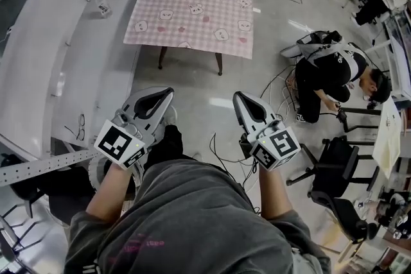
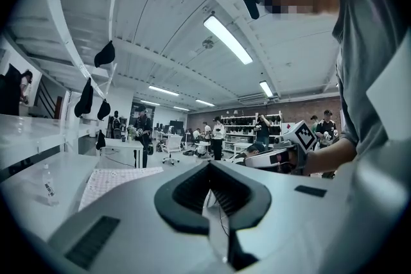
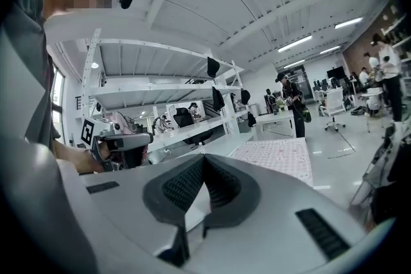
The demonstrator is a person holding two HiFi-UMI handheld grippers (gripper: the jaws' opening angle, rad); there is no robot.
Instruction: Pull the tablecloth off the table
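Left gripper (image 1: 168, 92): jaws pressed together, nothing between them. Right gripper (image 1: 237, 95): same, jaws shut tip to tip, empty. Both are held side by side close to the person's chest, pointing toward the table and well apart from it. The pink checked tablecloth (image 1: 192, 6) with small animal-face prints lies flat, covering the worktop edge to edge. Its near edge hangs above 2 dark table legs (image 1: 219, 64). Neither gripper touches the cloth. White shelving (image 1: 58, 42) runs along the table's left side, with a small clear bottle (image 1: 103, 8) on it. Another person (image 1: 327, 77) crouches on the floor off the table's right side, near a black office chair (image 1: 334, 167).
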